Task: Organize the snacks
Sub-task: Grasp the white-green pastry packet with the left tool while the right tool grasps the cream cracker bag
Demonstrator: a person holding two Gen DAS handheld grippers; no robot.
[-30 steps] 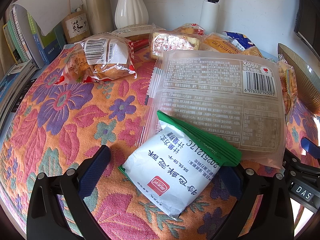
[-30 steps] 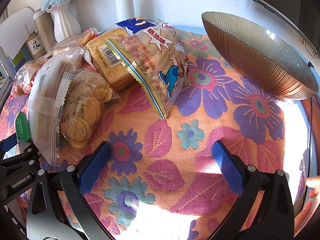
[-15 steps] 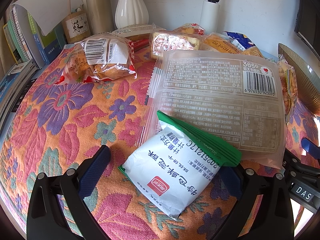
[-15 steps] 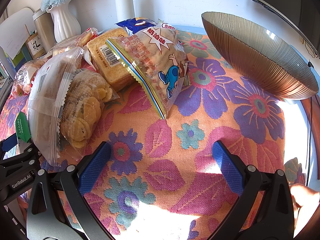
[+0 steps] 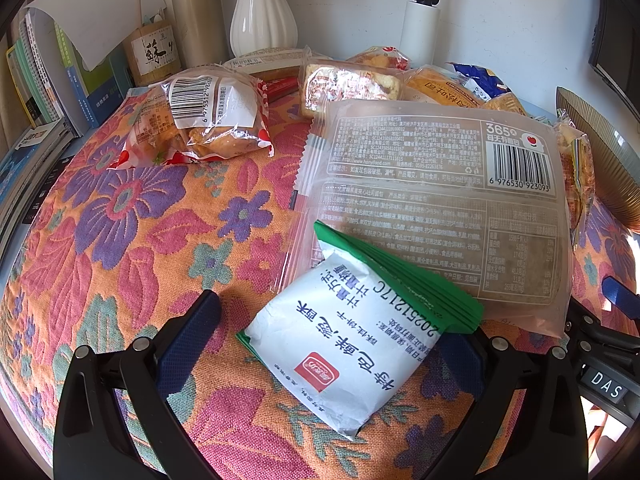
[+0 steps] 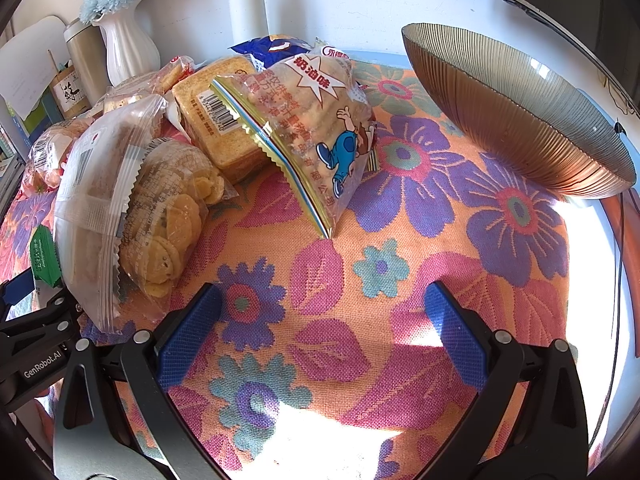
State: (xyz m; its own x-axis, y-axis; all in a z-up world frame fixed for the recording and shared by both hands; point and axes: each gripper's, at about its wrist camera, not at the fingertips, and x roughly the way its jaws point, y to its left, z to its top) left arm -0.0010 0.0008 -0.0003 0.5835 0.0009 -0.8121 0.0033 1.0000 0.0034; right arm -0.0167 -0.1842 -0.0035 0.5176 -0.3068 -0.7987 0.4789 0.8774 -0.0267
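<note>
In the left wrist view a white snack packet with a green edge (image 5: 344,344) lies on the flowered cloth between the fingers of my left gripper (image 5: 328,320), which is open. Its left pad (image 5: 188,340) stands apart from the packet, and the right pad is partly hidden behind it. One corner of the packet rests on a large translucent packet (image 5: 436,200). In the right wrist view my right gripper (image 6: 320,304) is open over bare cloth, holding nothing. A ribbed brown bowl (image 6: 512,112) stands to its far right. A cartoon-printed biscuit bag (image 6: 312,120) and a cookie bag (image 6: 168,216) lie ahead and to its left.
A bread bag with a barcode label (image 5: 204,120) and several more snack bags lie near the back wall. A white vase (image 5: 260,12), a flask (image 5: 196,12) and a wooden holder (image 5: 154,52) stand behind them. Books (image 5: 40,92) line the left edge. A toast pack (image 6: 216,120) lies behind the cartoon bag.
A person's hand that showed at the lower right edge of the right wrist view is gone from view. Neither gripper nor any snack has moved.
</note>
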